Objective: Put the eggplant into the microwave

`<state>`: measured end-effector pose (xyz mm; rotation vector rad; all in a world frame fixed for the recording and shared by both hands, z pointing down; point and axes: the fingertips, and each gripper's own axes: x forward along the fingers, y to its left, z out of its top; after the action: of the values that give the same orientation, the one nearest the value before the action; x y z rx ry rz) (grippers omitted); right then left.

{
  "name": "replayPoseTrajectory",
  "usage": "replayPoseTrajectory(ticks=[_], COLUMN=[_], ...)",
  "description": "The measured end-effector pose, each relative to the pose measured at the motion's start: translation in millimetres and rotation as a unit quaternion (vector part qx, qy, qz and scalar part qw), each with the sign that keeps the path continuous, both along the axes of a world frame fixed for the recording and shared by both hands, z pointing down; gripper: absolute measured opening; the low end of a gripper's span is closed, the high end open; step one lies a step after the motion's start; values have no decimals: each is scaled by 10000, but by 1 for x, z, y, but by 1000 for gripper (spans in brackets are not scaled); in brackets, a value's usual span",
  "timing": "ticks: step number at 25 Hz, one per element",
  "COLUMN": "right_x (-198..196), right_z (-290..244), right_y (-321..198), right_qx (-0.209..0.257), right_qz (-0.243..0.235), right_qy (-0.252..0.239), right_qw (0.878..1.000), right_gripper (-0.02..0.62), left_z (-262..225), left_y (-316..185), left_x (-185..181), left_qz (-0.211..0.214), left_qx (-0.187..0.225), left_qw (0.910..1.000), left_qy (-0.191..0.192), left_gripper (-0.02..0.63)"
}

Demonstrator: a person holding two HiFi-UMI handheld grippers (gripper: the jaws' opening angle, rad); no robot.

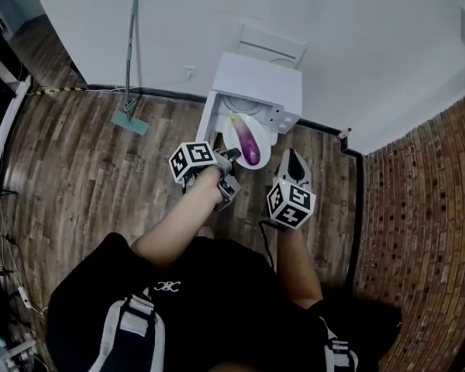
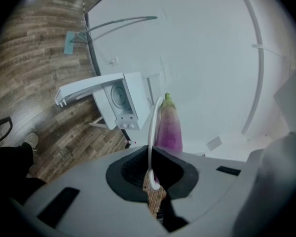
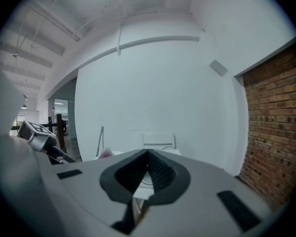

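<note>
A purple eggplant [image 1: 246, 142] lies on a white plate [image 1: 263, 139]. My left gripper [image 1: 231, 158] is shut on the plate's near rim. In the left gripper view the plate's rim [image 2: 152, 127] runs up from between the jaws of my left gripper [image 2: 152, 174], and the eggplant [image 2: 168, 127] lies just beyond it. The white microwave [image 1: 260, 80] stands on the floor against the wall with its door [image 2: 84, 88] swung open; the plate hangs in front of the opening. My right gripper [image 1: 293, 158] is beside the plate on the right, and the jaws of my right gripper [image 3: 147, 157] are shut on nothing.
A long-handled mop [image 1: 129, 60] leans on the white wall left of the microwave. A brick wall [image 1: 426, 208] closes the right side. A small bottle [image 1: 342, 136] stands in the corner. Cables [image 1: 0, 208] run along the far left over the wooden floor.
</note>
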<state>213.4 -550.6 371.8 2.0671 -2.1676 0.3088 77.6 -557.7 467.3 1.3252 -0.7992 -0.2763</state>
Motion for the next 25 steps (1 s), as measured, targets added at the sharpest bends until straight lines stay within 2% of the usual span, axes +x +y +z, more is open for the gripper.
replayPoseTrajectory(ticks=[7,14,20,25], right_x=[17,26,45,49], right_z=[27,50,60,86], right_y=[-45,-129,-200,-232], right_qx=[-268,-403,-473,-672], right_qz=[-166,-1000,-1904,-2622], right_qy=[-143,-47,-48,88], right_qw=[9994,9942,9806,9626], right_gripper=[14,14,14,14], left_z=[24,57,76,102], left_y=[-34,-90,-134,-153], left_x=[15,32,59,80], left_qz=[-174,-869,-1560,-2054], left_qx=[-225,-337,-368,-522], left_qw=[9996,9956,9870,9773], left_qy=[-76,-100,-151,-59], left_gripper=[15,15,15,15])
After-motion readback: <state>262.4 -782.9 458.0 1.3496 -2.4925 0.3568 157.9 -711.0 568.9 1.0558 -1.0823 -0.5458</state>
